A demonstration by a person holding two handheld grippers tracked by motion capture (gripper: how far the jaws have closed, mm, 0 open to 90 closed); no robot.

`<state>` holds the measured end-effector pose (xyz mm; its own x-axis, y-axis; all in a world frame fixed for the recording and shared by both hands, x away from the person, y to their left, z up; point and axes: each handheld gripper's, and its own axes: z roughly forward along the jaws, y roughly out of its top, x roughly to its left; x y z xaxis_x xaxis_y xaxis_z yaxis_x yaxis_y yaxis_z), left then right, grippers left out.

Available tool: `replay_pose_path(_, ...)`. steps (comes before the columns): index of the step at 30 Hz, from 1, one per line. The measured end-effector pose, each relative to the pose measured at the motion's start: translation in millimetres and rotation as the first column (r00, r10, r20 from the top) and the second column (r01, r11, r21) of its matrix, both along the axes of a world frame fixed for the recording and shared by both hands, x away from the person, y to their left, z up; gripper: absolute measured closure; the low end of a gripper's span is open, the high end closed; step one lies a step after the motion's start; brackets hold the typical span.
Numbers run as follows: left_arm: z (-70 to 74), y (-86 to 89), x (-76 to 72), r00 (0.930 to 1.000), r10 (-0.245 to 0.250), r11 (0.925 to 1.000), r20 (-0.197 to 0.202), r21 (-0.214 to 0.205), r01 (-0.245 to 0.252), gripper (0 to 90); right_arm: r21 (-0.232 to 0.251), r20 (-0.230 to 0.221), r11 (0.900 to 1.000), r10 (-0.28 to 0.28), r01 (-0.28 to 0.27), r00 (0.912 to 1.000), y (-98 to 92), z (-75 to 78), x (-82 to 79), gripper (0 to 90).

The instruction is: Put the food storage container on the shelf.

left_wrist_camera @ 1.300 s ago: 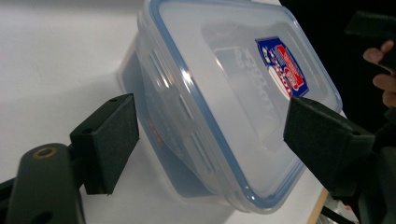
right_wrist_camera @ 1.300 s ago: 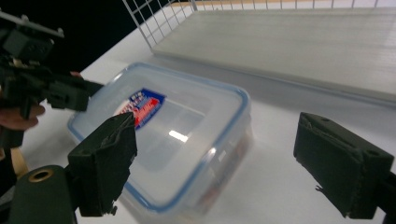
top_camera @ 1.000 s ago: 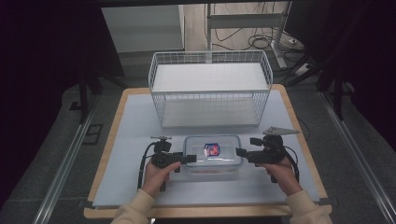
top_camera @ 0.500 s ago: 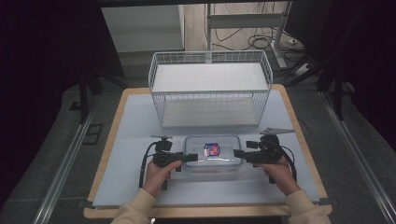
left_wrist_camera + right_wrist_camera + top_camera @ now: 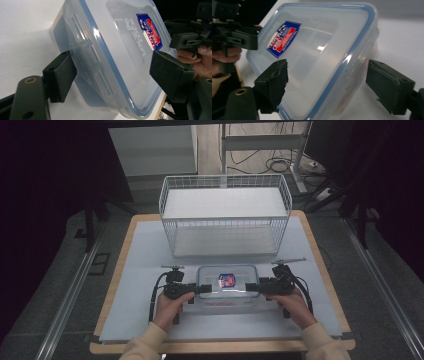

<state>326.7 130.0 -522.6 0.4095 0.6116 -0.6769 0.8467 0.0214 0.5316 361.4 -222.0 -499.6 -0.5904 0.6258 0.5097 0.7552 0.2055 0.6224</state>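
Currently on the worktop: one clear plastic food container with a blue-rimmed snap lid and a red-and-blue label, lying flat near the front edge, lid on. Behind it and apart stands one white wire basket, open at the top.

Left hand-held gripper: jaws spread wide around the container's left end, one over the lid and one beside the side latch; whether either pad touches cannot be told. Right hand-held gripper: likewise wide, bracketing the right end, no visible clamping.

Placement reads as a two-sided approach, one tool per short end, probably to work the latches or steady the box. Both hands reach in level from the near edge, forearms angled inward, grippers pointing at each other across the container.
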Motion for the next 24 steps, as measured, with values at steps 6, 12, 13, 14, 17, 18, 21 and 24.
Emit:
replay_pose_path(6,0.3,-0.6,-0.4,1.0,0.007,1.0,0.0,0.001,-0.007,22.0,0.049,-0.055,0.9988,-0.002,0.005,0.9985,-3.0,-4.1,3.8,23.9)
replay_pose_path(12,2.5,-0.7,-3.3,0.9999,0.007,0.9999,0.013,0.01,-0.008,23.3,0.082,-0.068,0.9965,-0.006,0.011,0.9977,-8.5,-4.3,4.0,30.1)
replay_pose_path(13,2.8,-0.7,-4.4,0.9998,0.01,0.9999,0.02,0.012,-0.01,23.7,0.083,-0.062,0.9965,-0.004,0.01,0.9981,-9.1,-4.0,3.5,30.9)
replay_pose_path(14,3.6,-0.7,-5.6,0.9997,0.013,0.9998,0.023,0.014,-0.013,24.3,0.084,-0.059,0.9965,-0.003,0.008,0.9983,-9.6,-3.3,2.8,31.8)
replay_pose_path(17,5.5,-0.4,-10.3,0.999,0.02,0.9997,0.041,0.015,-0.02,26.9,0.086,-0.047,0.9963,-0.003,0.007,0.9989,-11.2,-1.0,-0.5,35.0)
replay_pose_path(18,6.1,-0.3,-11.9,0.9986,0.021,0.9996,0.048,0.018,-0.022,27.6,0.087,-0.041,0.9962,-0.001,0.005,0.9991,-12.0,-0.3,-1.5,36.1)
replay_pose_path(21,7.9,0.0,-16.9,0.9975,0.027,0.9994,0.065,0.021,-0.029,29.9,0.093,-0.03,0.9957,-0.002,0.005,0.9996,-14.0,1.6,-5.3,39.0)
replay_pose_path(24,9.1,1.6,-22.2,0.9961,0.03,0.9993,0.083,0.018,-0.031,32.7,0.093,-0.011,0.9957,-0.001,0.002,0.9999,-15.3,3.9,-9.5,41.6)
